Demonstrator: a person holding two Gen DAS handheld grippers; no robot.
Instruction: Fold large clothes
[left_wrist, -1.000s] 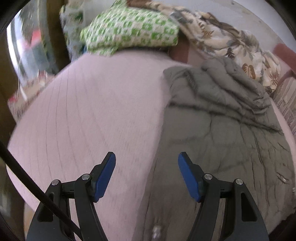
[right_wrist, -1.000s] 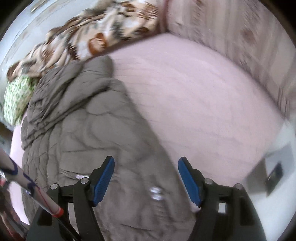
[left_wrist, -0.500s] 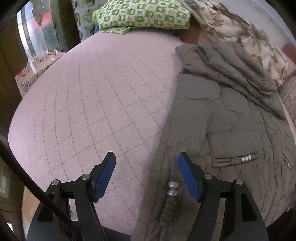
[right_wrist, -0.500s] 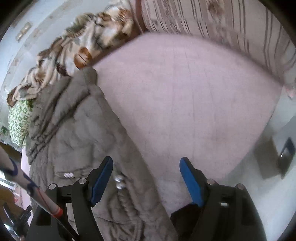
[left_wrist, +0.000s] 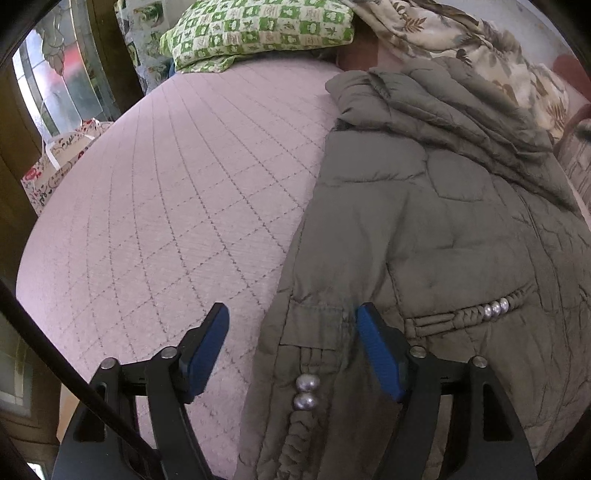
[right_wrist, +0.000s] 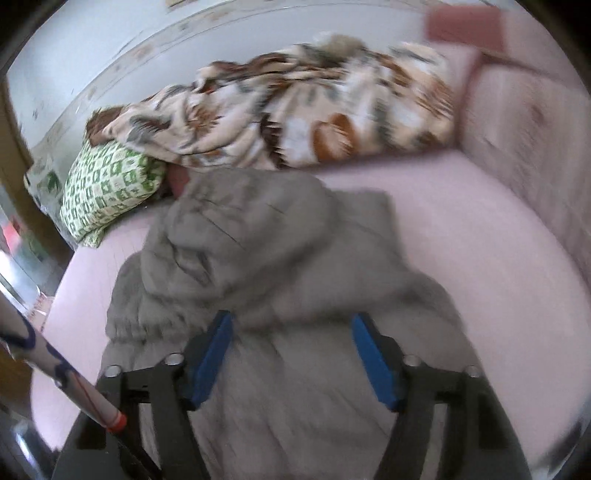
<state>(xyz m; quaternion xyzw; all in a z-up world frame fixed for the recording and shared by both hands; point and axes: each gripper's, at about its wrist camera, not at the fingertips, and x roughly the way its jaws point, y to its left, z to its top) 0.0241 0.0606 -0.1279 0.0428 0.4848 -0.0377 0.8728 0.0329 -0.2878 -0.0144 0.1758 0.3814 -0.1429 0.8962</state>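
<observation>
An olive-grey quilted coat (left_wrist: 424, 221) lies lengthwise on the pink quilted bed (left_wrist: 166, 221), hood end toward the pillows. My left gripper (left_wrist: 291, 314) hovers over the coat's left edge by a pocket flap and two silver beads (left_wrist: 306, 391). Its jaws are opening; the left pad is over the bedcover and the right pad over the coat, pressing nothing. In the blurred right wrist view my right gripper (right_wrist: 291, 319) is above the middle of the coat (right_wrist: 258, 240). Its jaws are closing with only coat fabric beneath them, none pinched.
A green checked pillow (left_wrist: 258, 29) and a crumpled leaf-print blanket (left_wrist: 461, 44) lie at the bed's far end. A printed bag (left_wrist: 55, 162) stands off the bed's left side. A pink padded side panel (right_wrist: 535, 129) borders the bed on the right.
The left gripper sank closer to the coat's left edge. The right gripper swung from the bare right side of the bed to over the coat's middle, and its jaws narrowed.
</observation>
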